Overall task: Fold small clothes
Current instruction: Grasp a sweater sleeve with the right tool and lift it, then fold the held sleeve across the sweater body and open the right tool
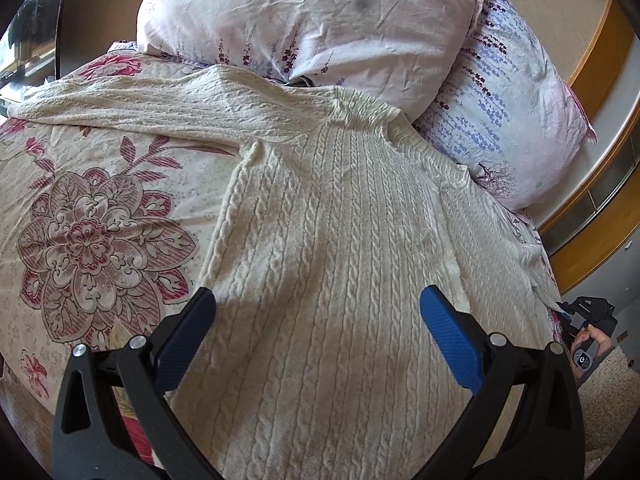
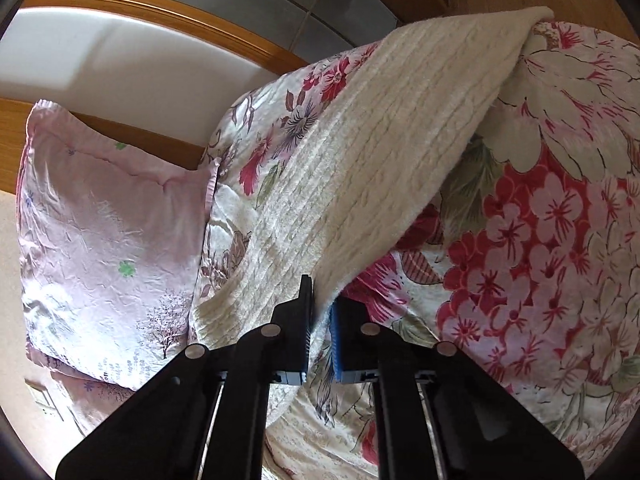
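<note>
A cream cable-knit sweater (image 1: 332, 240) lies spread on the floral bedspread (image 1: 92, 216), one sleeve stretched out to the far left. My left gripper (image 1: 318, 332) is open, its blue pads (image 1: 450, 336) hovering just above the sweater's body. My right gripper (image 2: 320, 320) is shut on the sweater's other sleeve (image 2: 380, 152), holding it by its edge a little above the bedspread (image 2: 560, 240). The right gripper and the hand on it also show in the left wrist view (image 1: 586, 332) at the bed's right edge.
Two pale pink floral pillows (image 1: 304, 20) (image 1: 512, 120) lean at the head of the bed, touching the sweater's collar. One pillow shows in the right wrist view (image 2: 108, 240). A wooden headboard (image 2: 132, 8) stands behind. Beige carpet (image 1: 608, 400) lies beside the bed.
</note>
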The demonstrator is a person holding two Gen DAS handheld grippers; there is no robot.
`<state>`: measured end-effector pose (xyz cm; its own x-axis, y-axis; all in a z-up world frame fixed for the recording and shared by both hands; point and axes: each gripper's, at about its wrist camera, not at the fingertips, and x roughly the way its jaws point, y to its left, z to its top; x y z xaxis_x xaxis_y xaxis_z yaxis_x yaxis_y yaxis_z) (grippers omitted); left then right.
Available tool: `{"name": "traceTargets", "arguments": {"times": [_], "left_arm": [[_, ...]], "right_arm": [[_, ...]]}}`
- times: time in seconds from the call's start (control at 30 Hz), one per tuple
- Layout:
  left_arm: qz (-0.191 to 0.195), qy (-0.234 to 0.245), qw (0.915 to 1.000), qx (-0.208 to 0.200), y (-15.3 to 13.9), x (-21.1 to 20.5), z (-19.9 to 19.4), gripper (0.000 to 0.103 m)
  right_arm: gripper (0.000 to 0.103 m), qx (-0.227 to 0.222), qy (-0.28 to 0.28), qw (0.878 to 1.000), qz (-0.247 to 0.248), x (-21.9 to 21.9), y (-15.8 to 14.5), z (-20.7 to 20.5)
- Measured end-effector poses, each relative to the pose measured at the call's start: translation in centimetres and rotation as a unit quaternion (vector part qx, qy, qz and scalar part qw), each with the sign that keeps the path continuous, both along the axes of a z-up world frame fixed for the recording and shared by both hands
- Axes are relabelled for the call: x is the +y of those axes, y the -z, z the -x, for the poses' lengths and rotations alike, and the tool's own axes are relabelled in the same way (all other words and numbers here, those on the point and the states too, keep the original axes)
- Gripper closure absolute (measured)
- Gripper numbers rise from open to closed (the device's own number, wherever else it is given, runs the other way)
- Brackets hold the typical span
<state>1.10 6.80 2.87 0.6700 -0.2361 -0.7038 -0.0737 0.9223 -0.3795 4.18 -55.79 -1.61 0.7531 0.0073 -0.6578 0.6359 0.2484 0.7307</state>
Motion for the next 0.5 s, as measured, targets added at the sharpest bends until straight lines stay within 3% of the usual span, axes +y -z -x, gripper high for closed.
{"name": "traceTargets", "arguments": {"times": [0.1,0.23,0.37,0.5], "left_arm": [[0.002,-0.003,1.0,-0.005,-0.1,0.2,0.1,0.002],[0.004,-0.003,1.0,-0.005,-0.1,0.3,0.0,0.002],[0.007,-0.001,1.0,-0.006,-0.1,0.3,0.0,0.002],[0.009,-0.001,0.9999,-0.009,-0.3,0.5,0.0,0.002]], "right_arm": [[0.096,-0.026,-0.018,0.999,0.028,0.8,-1.7,-0.8],[0.096,-0.093,-0.079,0.99,0.073,3.3,-6.3,-3.2],[0.096,-0.158,-0.168,0.966,0.113,8.2,-10.6,-6.1],[0.096,-0.179,-0.266,0.938,0.129,14.2,-11.6,-9.0]]}}
